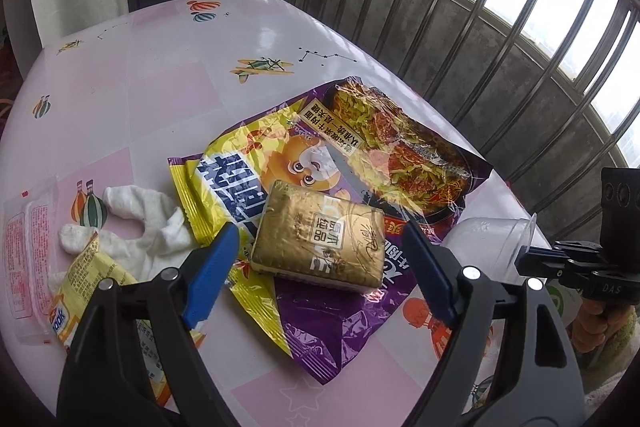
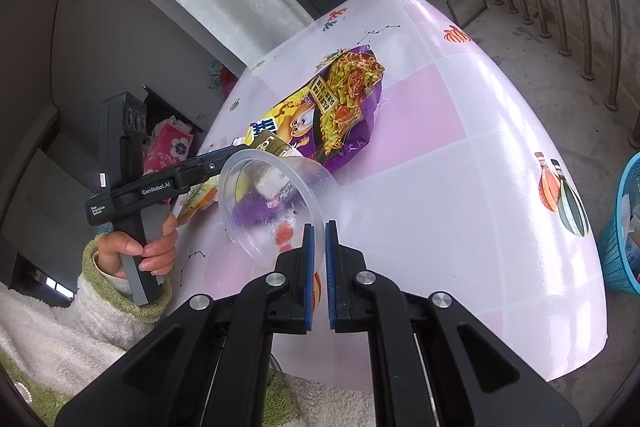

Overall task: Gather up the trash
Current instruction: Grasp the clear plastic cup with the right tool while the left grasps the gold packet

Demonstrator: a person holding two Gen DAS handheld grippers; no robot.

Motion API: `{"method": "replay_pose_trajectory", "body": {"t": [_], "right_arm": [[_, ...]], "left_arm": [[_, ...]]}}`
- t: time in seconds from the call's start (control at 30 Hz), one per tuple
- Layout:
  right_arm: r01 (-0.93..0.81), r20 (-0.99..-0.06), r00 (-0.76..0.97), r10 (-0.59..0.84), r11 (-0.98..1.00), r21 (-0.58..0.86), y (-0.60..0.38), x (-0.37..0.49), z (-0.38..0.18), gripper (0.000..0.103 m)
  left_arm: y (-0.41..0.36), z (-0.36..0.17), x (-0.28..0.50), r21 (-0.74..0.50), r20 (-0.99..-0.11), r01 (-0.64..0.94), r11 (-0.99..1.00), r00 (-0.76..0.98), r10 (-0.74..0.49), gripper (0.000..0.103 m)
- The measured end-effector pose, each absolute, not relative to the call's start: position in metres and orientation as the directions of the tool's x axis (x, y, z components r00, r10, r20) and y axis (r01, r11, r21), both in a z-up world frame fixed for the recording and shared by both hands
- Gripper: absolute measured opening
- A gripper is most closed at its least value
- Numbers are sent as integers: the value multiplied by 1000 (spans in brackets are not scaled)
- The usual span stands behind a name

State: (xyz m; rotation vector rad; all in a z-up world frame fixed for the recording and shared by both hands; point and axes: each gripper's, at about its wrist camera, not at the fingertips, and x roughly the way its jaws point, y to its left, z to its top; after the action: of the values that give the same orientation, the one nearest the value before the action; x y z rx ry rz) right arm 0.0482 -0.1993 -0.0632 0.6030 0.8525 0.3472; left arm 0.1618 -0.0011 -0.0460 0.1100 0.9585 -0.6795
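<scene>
My left gripper (image 1: 320,263) is open, its blue fingers on either side of a gold tissue pack (image 1: 320,237) that lies on a purple and yellow noodle wrapper (image 1: 360,155). My right gripper (image 2: 319,233) is shut on the rim of a clear plastic cup (image 2: 276,199), held tilted above the table. The cup also shows at the right in the left wrist view (image 1: 492,239). A crumpled white tissue (image 1: 144,227), a yellow snack wrapper (image 1: 88,279) and a clear sachet (image 1: 24,251) lie at the left.
The table (image 2: 460,147) has a pink and white patterned cloth. A blue basket (image 2: 624,227) with trash stands on the floor past the table's right edge. A metal railing (image 1: 500,27) runs behind the table.
</scene>
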Motion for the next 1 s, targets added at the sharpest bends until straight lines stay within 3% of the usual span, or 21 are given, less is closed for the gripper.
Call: {"method": "replay_pose_trajectory", "body": {"t": [0.47,0.9,1.0], "right_arm": [[-37,-586,615,527,762,646,-203,50,-68,6],[-36,-569,617,543,743,669,-204,51,-72,6],[-36,-567,618,544,741,671,-204,51,-71,6]], "left_arm": [[1,-67,169,-238,-801,558,795,351,-486,79],[14,-60,169,-292,-781,519,803,355,-514,50],[17,-58,169,-299,-777,514,804,357,-518,47]]}}
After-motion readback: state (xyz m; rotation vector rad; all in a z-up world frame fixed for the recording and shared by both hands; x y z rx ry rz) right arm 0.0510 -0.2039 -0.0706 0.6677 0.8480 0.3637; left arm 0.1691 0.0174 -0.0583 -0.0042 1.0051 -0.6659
